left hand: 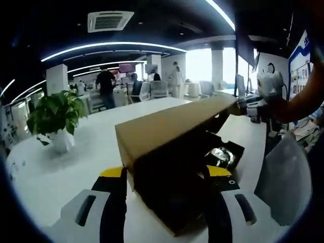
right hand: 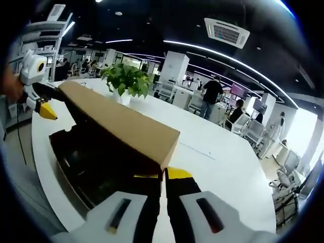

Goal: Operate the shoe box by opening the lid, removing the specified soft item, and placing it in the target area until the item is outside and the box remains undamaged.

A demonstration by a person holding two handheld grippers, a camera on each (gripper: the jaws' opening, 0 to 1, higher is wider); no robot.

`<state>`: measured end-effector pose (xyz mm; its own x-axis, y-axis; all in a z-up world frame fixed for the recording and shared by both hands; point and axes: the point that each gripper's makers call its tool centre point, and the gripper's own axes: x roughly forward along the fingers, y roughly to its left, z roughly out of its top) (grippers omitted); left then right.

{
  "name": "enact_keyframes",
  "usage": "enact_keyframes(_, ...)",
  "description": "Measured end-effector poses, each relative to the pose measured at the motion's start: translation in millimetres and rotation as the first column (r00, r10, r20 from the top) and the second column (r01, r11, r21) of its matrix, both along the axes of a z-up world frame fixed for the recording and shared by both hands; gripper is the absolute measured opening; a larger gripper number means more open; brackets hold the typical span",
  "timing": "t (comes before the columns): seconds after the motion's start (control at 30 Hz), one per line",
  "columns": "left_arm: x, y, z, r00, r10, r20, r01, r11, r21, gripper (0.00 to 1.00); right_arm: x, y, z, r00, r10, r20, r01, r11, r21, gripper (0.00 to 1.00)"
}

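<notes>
A black shoe box lies on the white table, its brown cardboard lid swung up along one long side. Something shiny and silver-grey lies inside the box. My left gripper is open, its yellow-tipped jaws wide apart on either side of the box's near end. In the right gripper view the lid slants over the box. My right gripper is shut on the lid's near corner. The left gripper shows at the box's far end, and the right gripper at the lid's far corner.
A potted green plant in a white pot stands on the table left of the box, also plant. A person's arm and pale clothing are at the right. People and office chairs are beyond the table.
</notes>
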<state>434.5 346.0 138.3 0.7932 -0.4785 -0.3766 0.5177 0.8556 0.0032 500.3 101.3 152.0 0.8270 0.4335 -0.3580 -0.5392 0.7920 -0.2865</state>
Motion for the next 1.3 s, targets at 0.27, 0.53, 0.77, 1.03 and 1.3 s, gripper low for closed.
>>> enact_keyframes(0.27,10.7,5,5.0,1.0,0.007,0.009,-0.007,1.0,-0.019,0.59,13,0,5.9,1.0,-0.006,0.004,0.006,1.0,-0.003,0.0)
enact_keyframes(0.53,6.4,12,4.6,0.999,0.036,0.018,-0.035,0.999,-0.022,0.59,21,1,8.0,0.999,-0.025,-0.029,0.025,1.0,0.006,0.0)
enact_keyframes(0.77,-17.9,23,-34.8,0.991,0.077,-0.107,-0.076,0.997,0.006,0.54,27,2,9.3,0.998,-0.031,-0.05,0.031,0.999,0.012,0.0)
enact_keyframes(1.03,-37.7,18,-77.8,0.941,0.082,-0.33,-0.064,0.996,0.063,0.26,30,2,11.1,0.996,-0.043,-0.079,0.044,0.999,0.015,0.0)
enact_keyframes(1.3,-33.5,28,-88.4,0.898,0.142,-0.417,-0.119,0.99,0.081,0.09,33,2,11.4,0.996,-0.044,-0.084,0.045,0.999,0.008,0.0)
